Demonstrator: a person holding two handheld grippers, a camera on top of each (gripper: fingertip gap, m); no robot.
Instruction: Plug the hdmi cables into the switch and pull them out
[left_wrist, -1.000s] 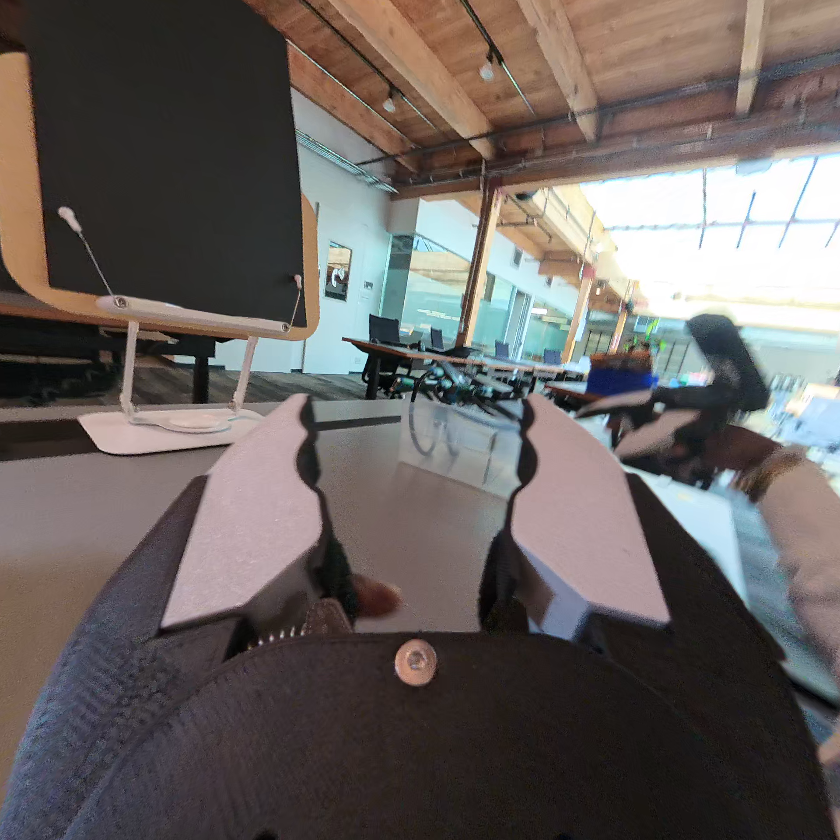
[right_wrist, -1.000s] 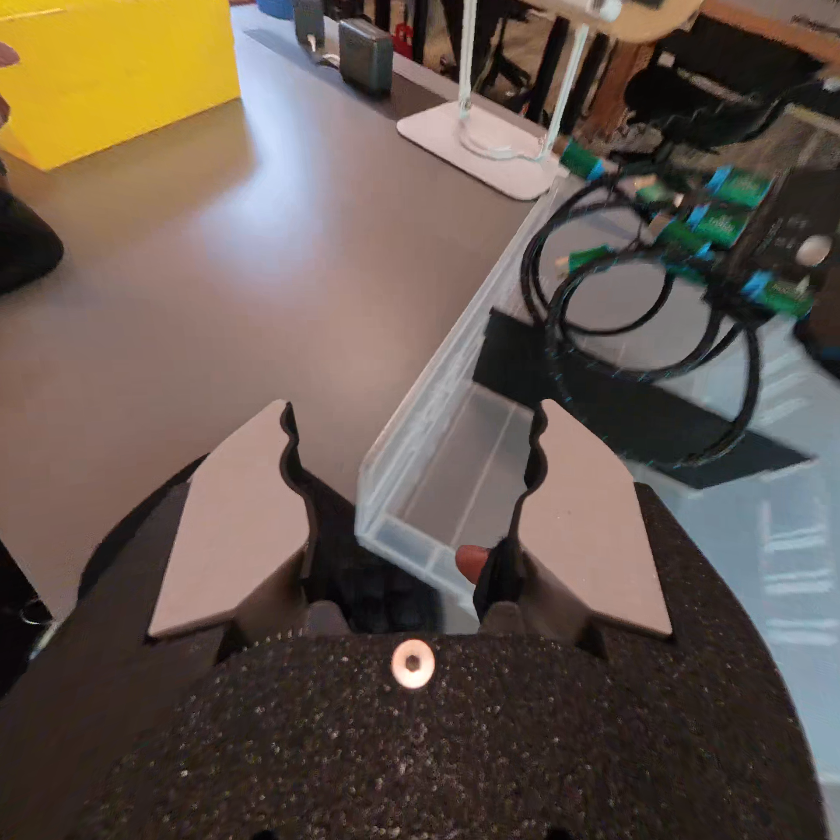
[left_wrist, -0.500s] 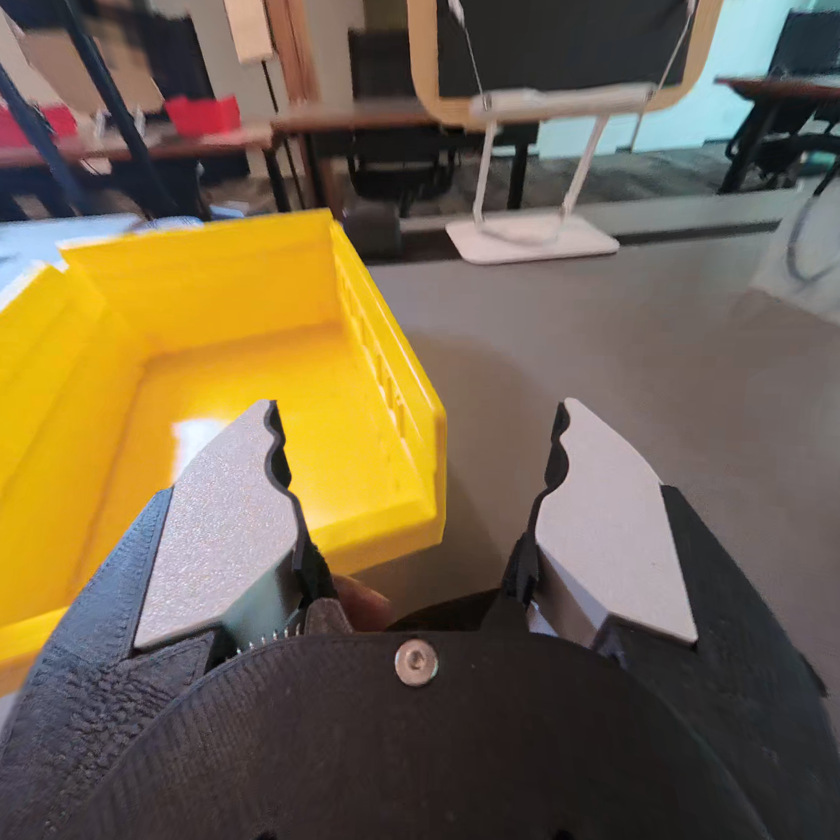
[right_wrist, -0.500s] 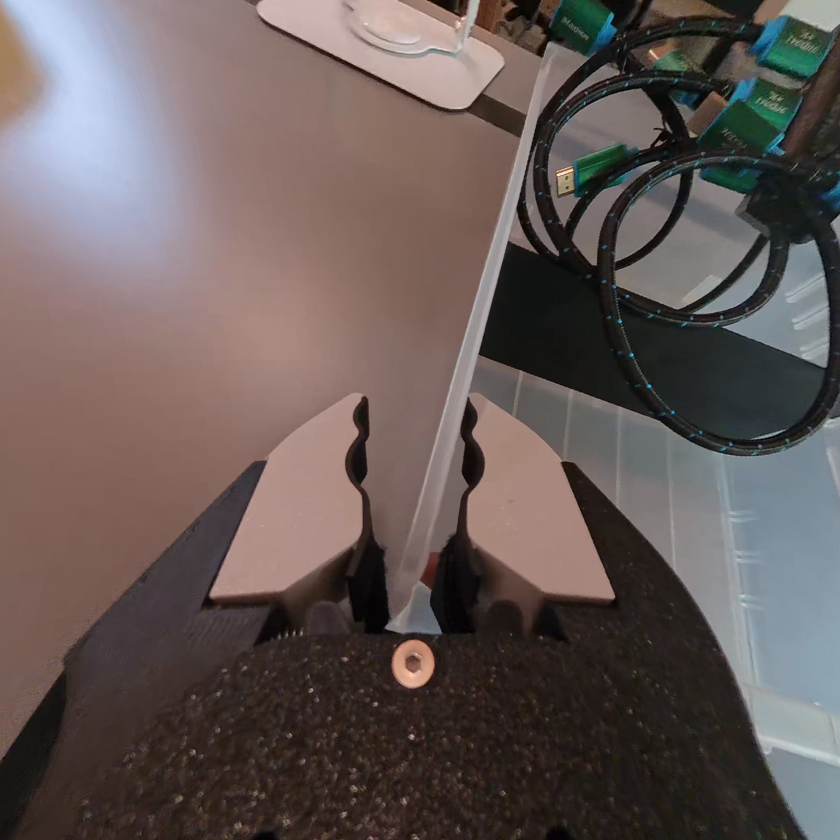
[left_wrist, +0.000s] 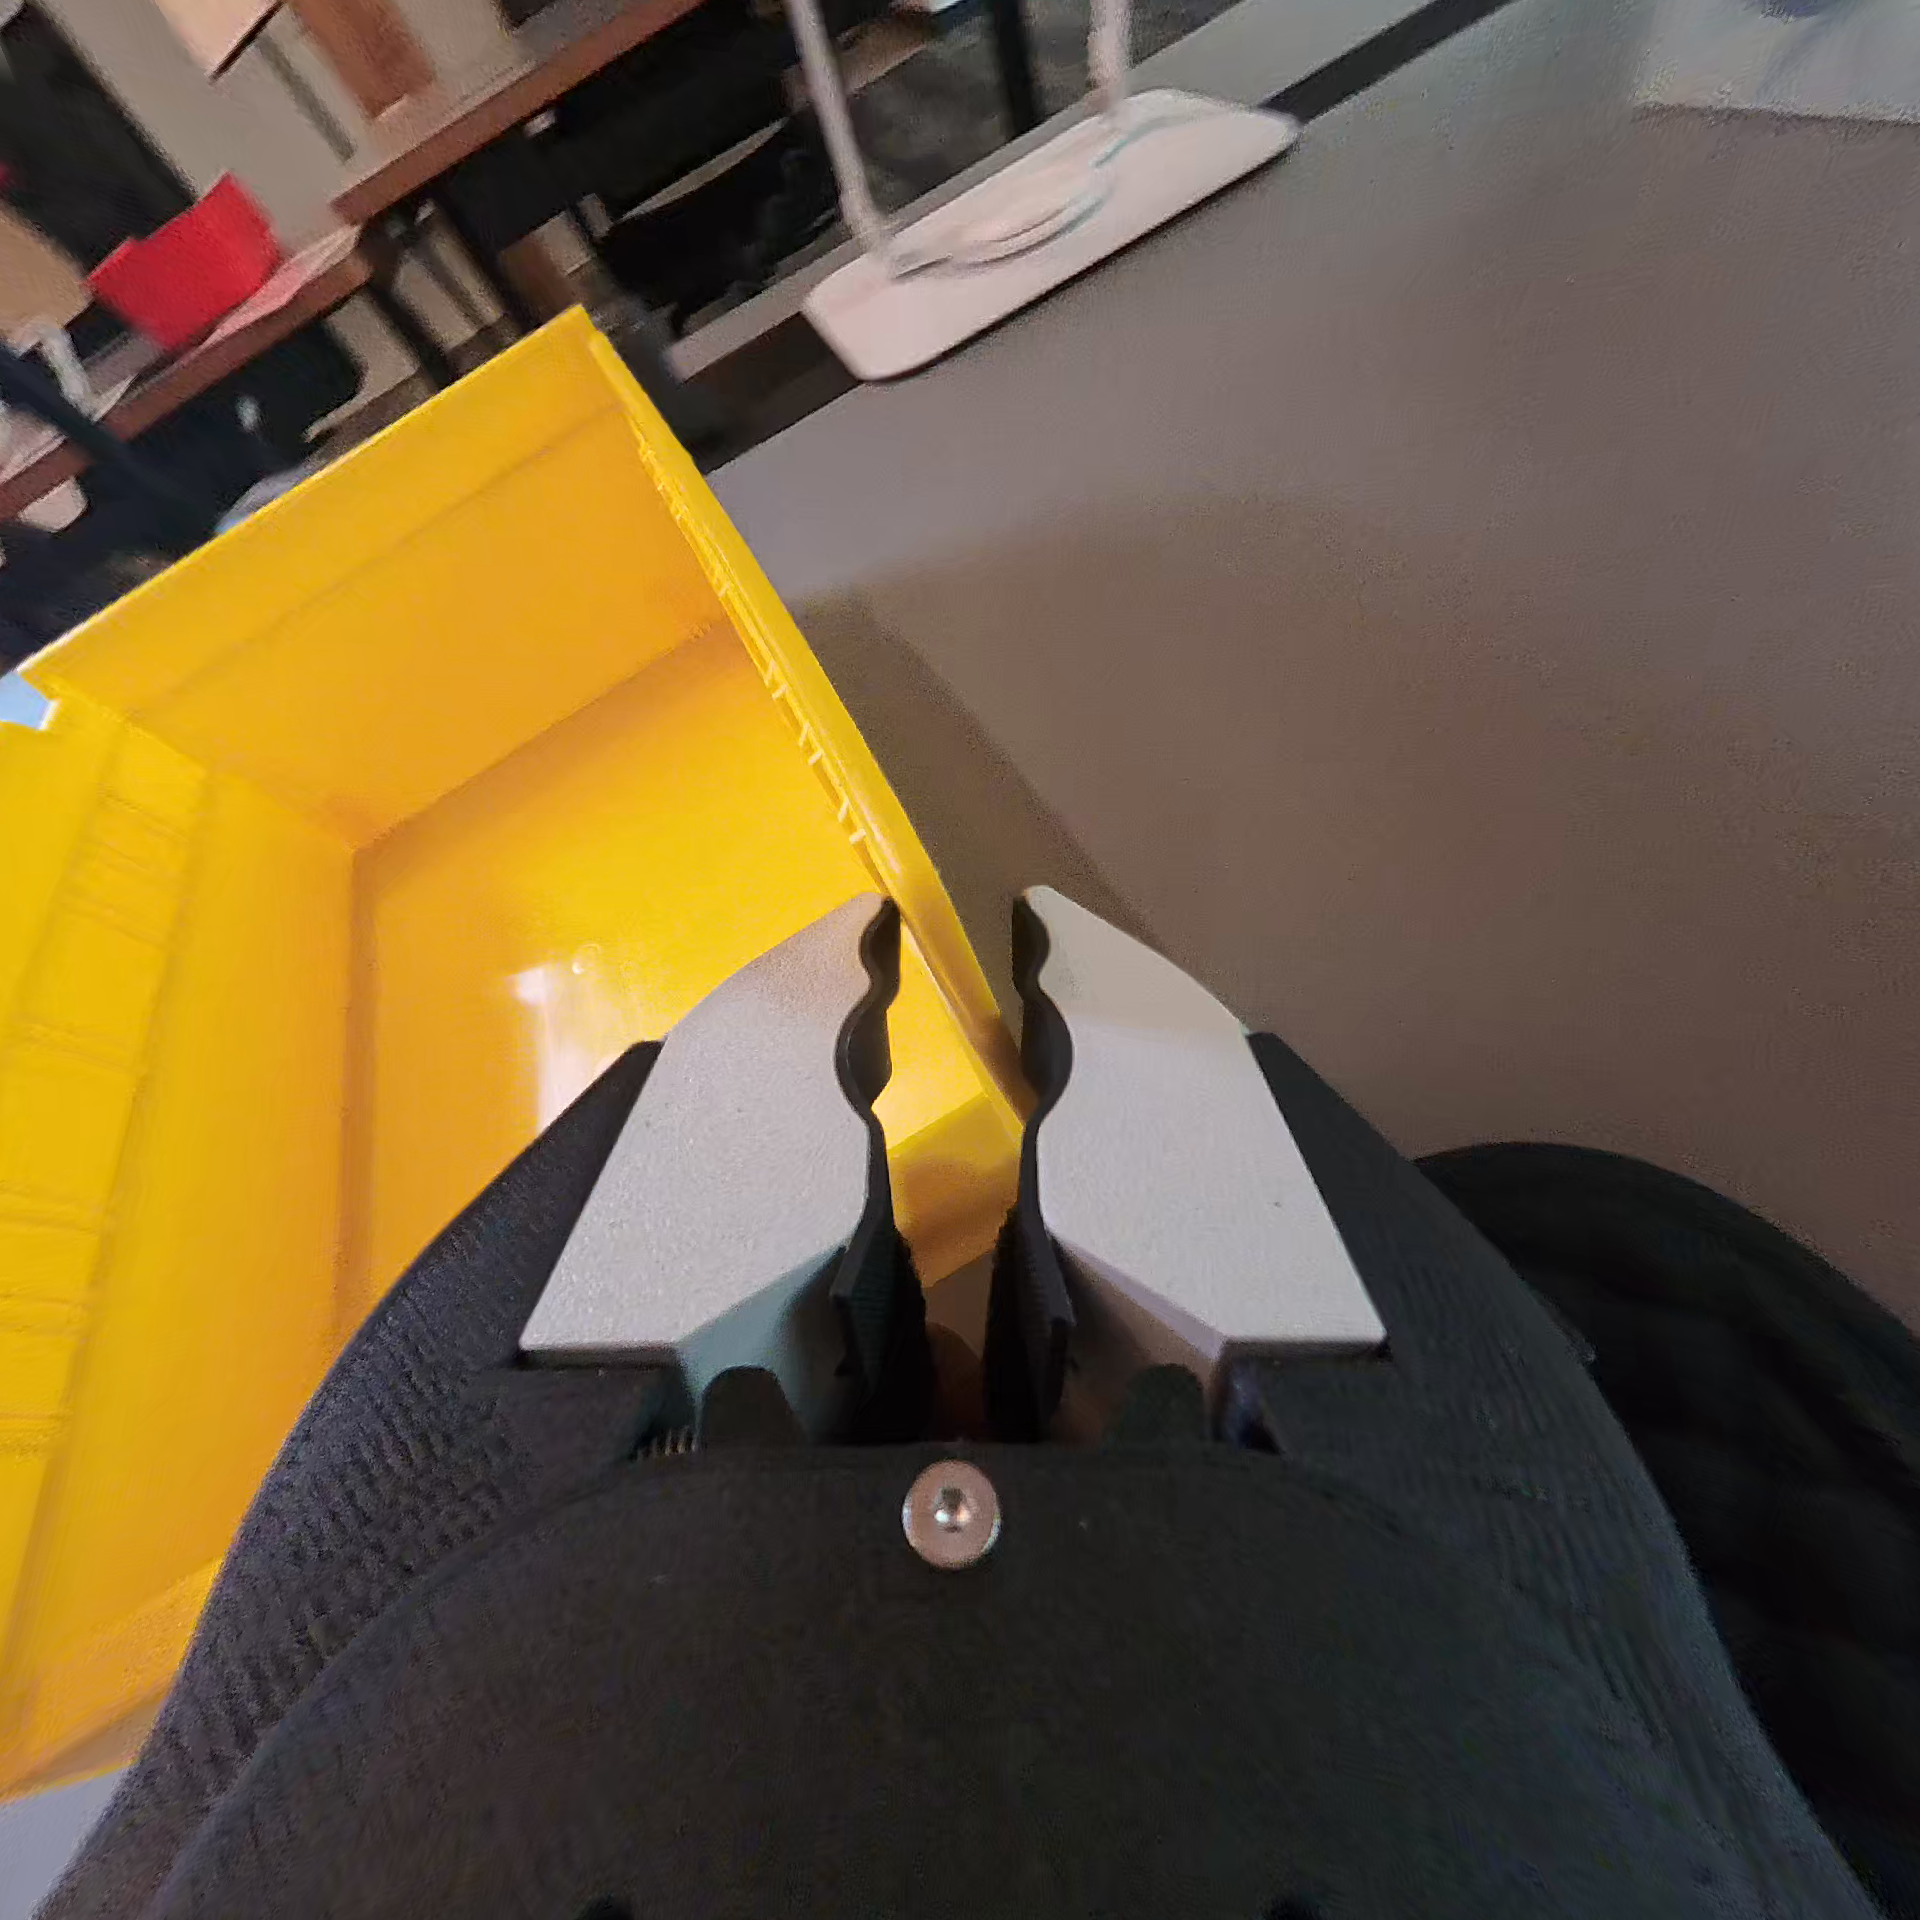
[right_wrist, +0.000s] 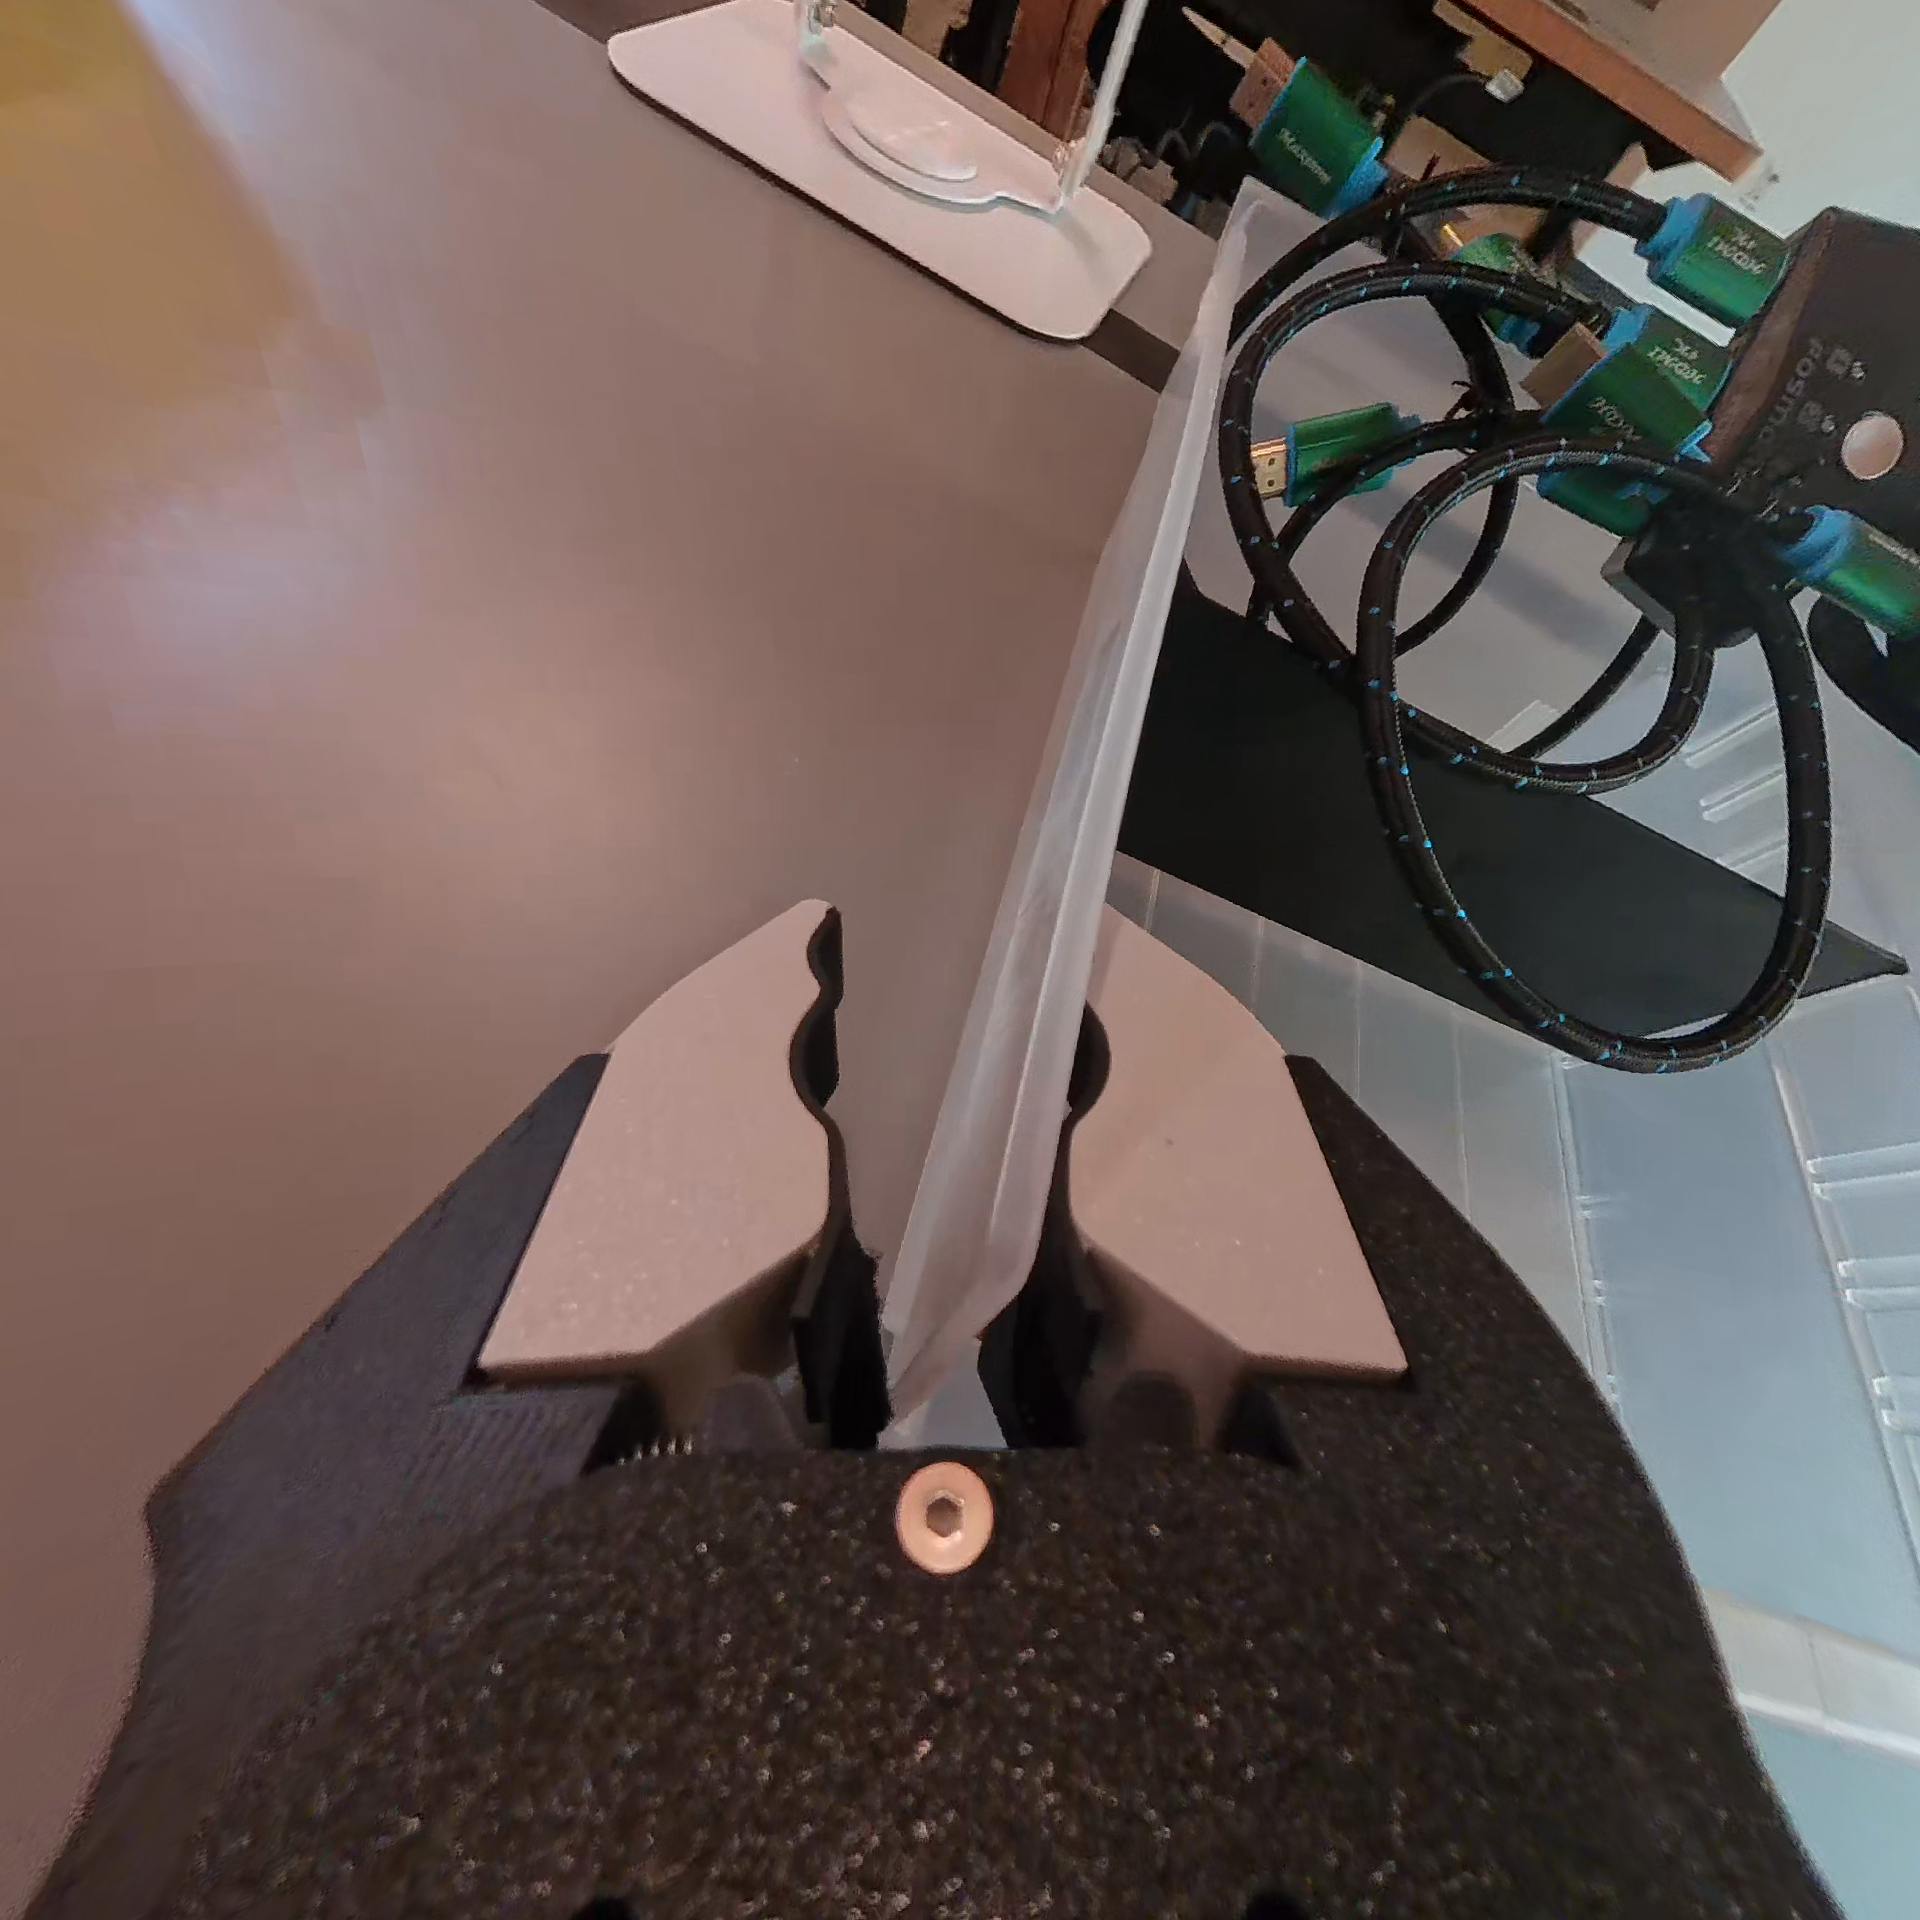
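Braided hdmi cables (right_wrist: 1455, 644) far right of right claw (right_wrist: 961, 966) gripping clear bin (right_wrist: 1122, 665) | left claw (left_wrist: 954, 925) gripping yellow bin (left_wrist: 810, 727)

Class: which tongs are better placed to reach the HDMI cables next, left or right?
Right, probably. The right tongs grip the clear bin holding the HDMI cables; the left tongs grip the yellow bin.

Grey table (left_wrist: 1455, 644), yellow bin (left_wrist: 436, 727), clear bin (right_wrist: 1132, 665), white stand base (left_wrist: 1049, 239)
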